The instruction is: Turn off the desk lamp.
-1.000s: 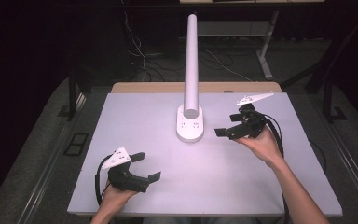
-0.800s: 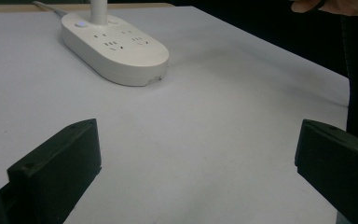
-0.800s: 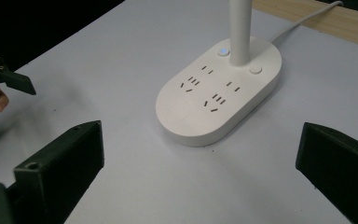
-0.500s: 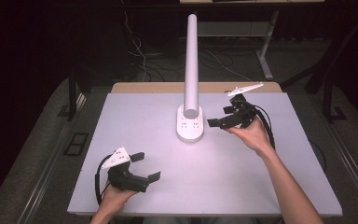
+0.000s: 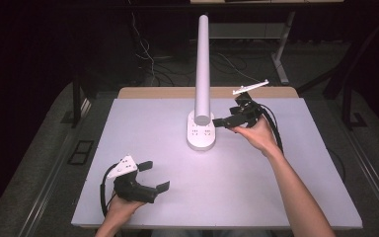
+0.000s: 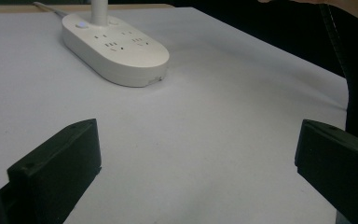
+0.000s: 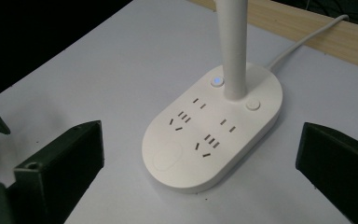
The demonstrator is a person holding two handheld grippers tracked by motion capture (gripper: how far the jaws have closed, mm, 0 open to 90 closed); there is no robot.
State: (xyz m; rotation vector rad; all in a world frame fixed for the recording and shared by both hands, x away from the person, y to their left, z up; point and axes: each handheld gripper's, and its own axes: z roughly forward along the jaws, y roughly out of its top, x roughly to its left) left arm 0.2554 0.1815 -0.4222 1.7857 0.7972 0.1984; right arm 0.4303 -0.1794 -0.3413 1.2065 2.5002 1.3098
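Note:
A white desk lamp stands mid-table, with a tall column [image 5: 203,64] on an oval base [image 5: 201,137] that carries sockets. My right gripper [image 5: 225,117] hovers open just right of the base, jaws pointing at it. In the right gripper view the base [image 7: 214,126] lies between and beyond the wide-apart jaws of that gripper [image 7: 200,170], with a lit blue button [image 7: 217,81] beside the column [image 7: 230,42]. My left gripper [image 5: 154,176] rests open near the front left of the table. In the left gripper view, that gripper [image 6: 196,158] is empty, with the base [image 6: 116,46] far ahead.
The lamp's white cord [image 7: 303,39] runs off the back over a wooden strip [image 7: 317,32]. The white tabletop [image 5: 256,192] ends in dark floor on all sides. The right gripper's black cable [image 5: 275,131] trails along the person's forearm.
The right gripper has moved left and away from the person, closing in on the lamp base. The left gripper has stayed still.

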